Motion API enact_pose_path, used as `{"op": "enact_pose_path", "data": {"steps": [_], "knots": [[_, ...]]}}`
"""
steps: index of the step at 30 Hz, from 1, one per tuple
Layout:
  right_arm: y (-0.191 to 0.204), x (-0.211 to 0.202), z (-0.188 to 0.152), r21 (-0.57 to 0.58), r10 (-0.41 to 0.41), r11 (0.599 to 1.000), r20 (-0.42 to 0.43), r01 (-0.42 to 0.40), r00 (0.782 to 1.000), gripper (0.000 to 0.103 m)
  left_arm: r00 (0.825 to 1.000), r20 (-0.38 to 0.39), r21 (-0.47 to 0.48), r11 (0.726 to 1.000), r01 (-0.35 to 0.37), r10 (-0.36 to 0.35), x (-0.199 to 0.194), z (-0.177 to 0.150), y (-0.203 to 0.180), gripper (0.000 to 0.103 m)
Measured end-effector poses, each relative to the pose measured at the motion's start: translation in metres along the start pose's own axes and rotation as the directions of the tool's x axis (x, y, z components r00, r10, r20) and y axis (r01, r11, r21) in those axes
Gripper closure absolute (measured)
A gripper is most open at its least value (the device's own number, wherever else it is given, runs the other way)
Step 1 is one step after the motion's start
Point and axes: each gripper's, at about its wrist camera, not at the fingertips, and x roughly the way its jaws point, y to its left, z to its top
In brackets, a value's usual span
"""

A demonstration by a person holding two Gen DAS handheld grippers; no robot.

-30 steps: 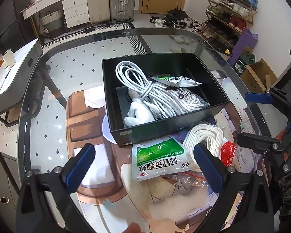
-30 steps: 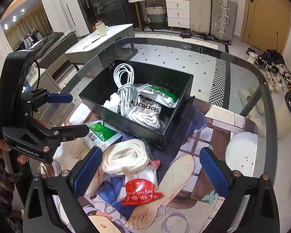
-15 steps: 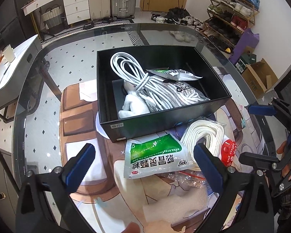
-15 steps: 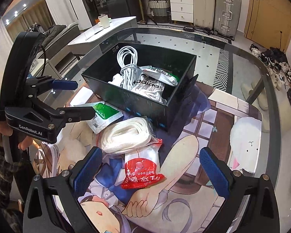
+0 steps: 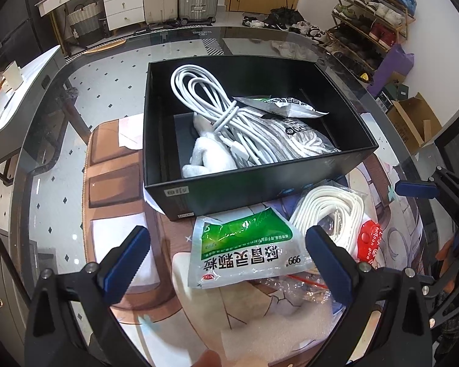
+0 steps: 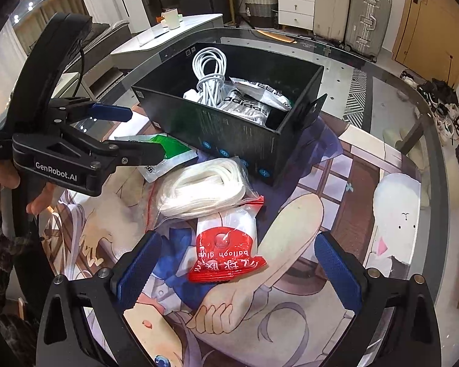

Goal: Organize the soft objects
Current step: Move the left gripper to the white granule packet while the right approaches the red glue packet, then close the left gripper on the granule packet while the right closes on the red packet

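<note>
A green packet (image 5: 248, 250) lay on the tabletop (image 5: 113, 70) just before the black box (image 5: 260, 180), beside a bagged white rope (image 6: 202, 186) and red pouch (image 6: 226, 257). Left tool (image 5: 229, 260) and right tool (image 6: 238, 266) hovered open, empty.

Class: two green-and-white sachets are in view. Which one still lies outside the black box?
The green-and-white sachet lying flat on the mat before the black box, between the left gripper's fingers; the other sachet rests inside.
</note>
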Motion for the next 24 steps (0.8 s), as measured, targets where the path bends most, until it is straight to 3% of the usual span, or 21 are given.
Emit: {"op": "enact_pose_path", "data": {"steps": [24], "knots": [[0.014, 0.028, -0.001, -0.071, -0.045, 0.997, -0.033, 0.043, 0.998, 0.002, 0.999, -0.045, -0.052, 0.999, 0.018, -0.021, 0.023, 0.004, 0.011, 0.001]]}}
